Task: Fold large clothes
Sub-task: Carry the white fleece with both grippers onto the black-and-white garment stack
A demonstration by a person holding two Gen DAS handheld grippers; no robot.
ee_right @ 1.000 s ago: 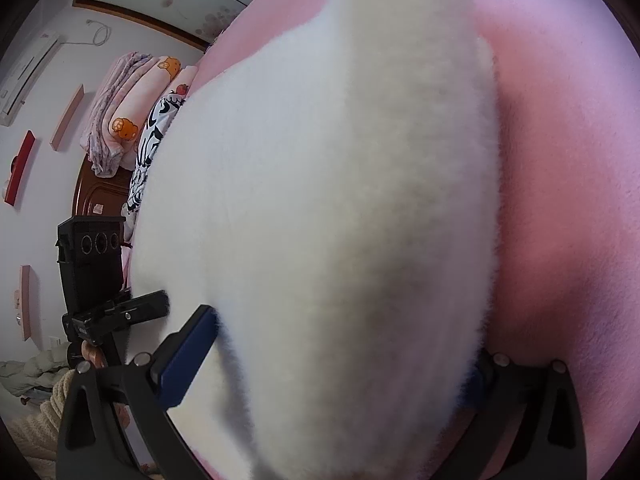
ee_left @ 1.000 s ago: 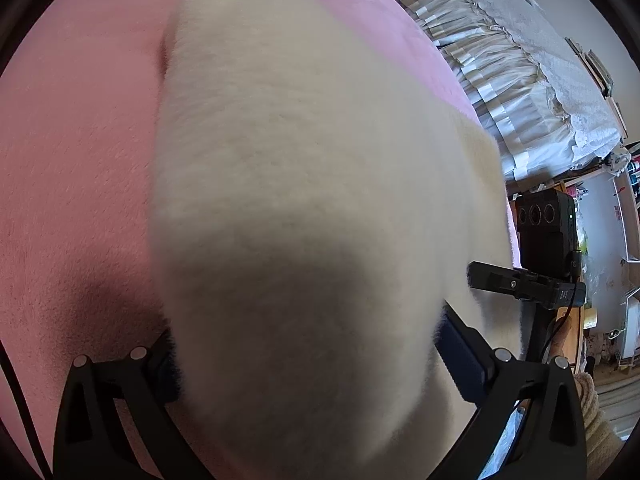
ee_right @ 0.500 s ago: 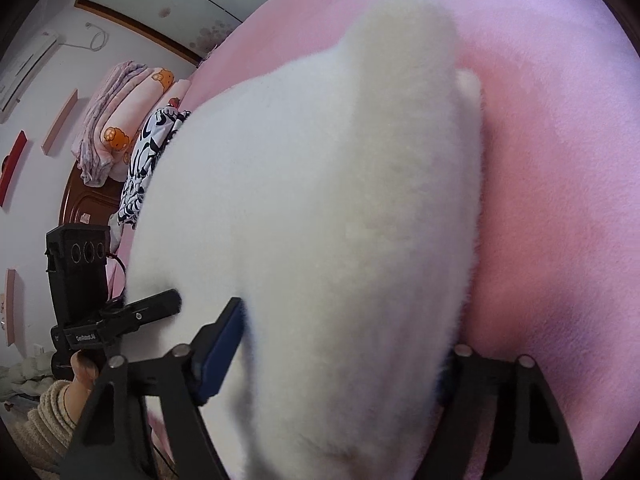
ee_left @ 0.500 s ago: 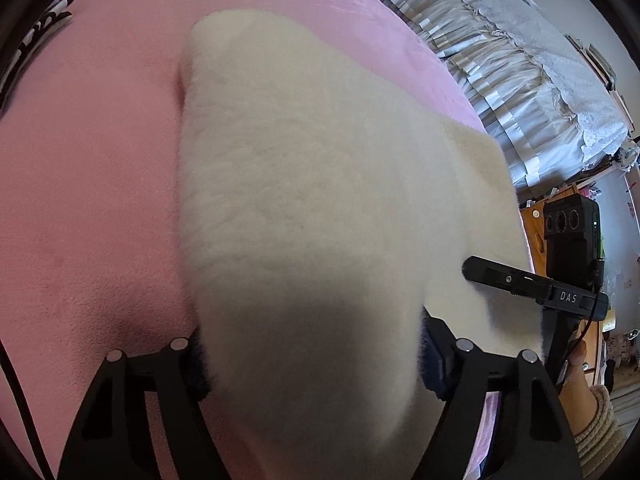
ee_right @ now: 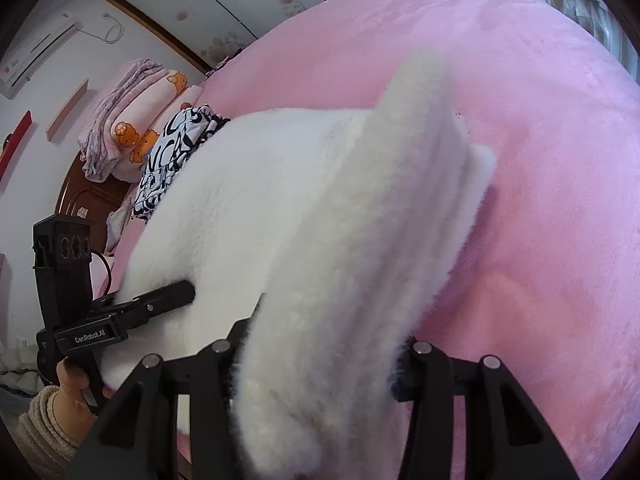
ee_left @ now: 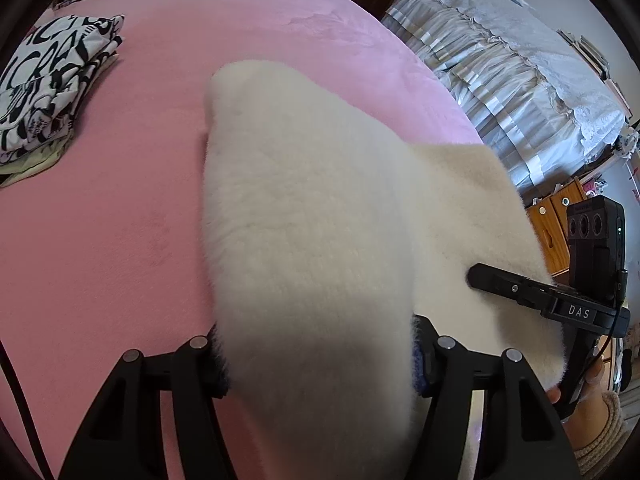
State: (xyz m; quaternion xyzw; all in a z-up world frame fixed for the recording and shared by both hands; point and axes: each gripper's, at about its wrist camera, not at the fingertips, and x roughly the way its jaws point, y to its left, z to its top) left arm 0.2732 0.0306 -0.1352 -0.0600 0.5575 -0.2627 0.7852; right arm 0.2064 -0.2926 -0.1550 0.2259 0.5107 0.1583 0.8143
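Bed with pink blanket (ee_left: 120,260) serves as the work surface. No bins or baskets in view; the only stored goods are a folded black-and-white printed cloth (ee_left: 44,92) lying at the far left part of the blanket in the left wrist view, and a stack of pink and lilac bedding (ee_right: 128,128) against the dark headboard (ee_right: 76,200) in the right wrist view. White fluffy garment (ee_left: 304,240) lies over the middle of the blanket, its near end lifted and bunched between both tools. Left gripper (ee_left: 320,356): jaws part-closed, thick fleece pinched between them, fabric filling the whole gap. Right gripper (ee_right: 316,364): same condition, clamped on a doubled ridge of fleece that rises away from the camera. The two grips sit side by side on the garment's near edge; each tool shows in the other's view, one finger pressed against the pile. Open pink blanket to the left of the garment up to the printed cloth, and a broad bare stretch to its right in the right wrist view. The garment's right corner overhangs toward the blanket's edge; beyond it, a second bed with a grey ruffled cover (ee_left: 512,80) and a wooden cabinet (ee_left: 556,220).
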